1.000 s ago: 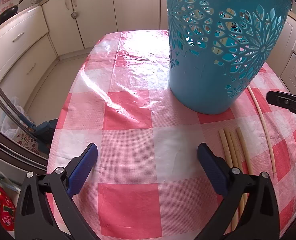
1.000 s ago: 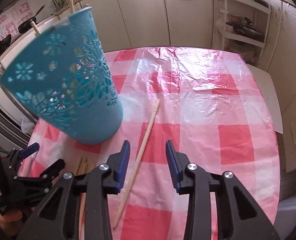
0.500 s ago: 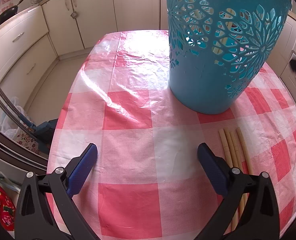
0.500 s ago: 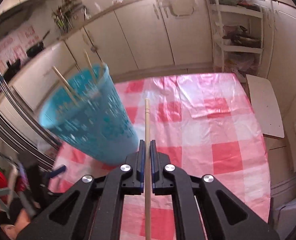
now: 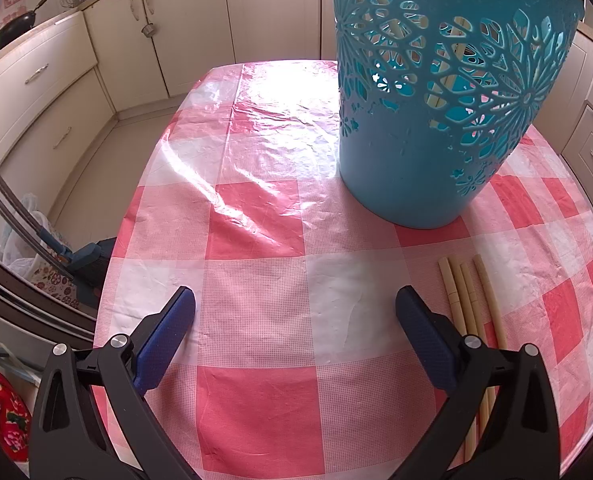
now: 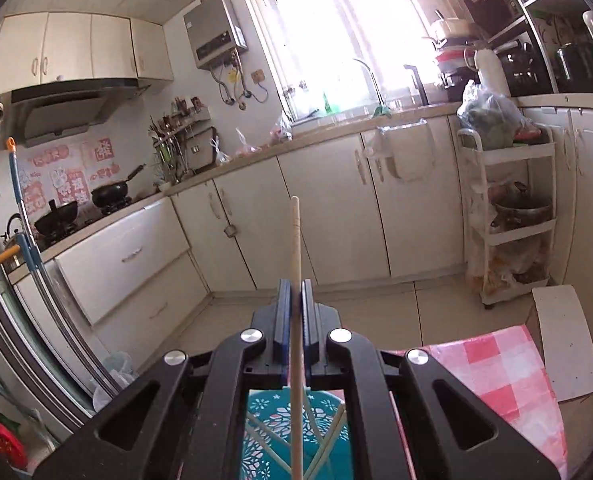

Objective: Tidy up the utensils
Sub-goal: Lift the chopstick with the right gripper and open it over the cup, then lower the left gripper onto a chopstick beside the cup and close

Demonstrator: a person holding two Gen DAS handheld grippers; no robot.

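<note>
Sunlit kitchen window (image 6: 328, 40), cream cabinets (image 6: 336, 208)

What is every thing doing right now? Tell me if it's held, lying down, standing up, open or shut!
Right gripper: shut on one chopstick.
Held chopstick: clamped between the jaws, its end sticking out ahead.
Left gripper: open, nothing between its jaws.
Blue basket: standing upright on the tablecloth, chopsticks already inside.
Loose chopsticks: lying flat, side by side, on the tablecloth.
Checked tablecloth: spread flat.
</note>
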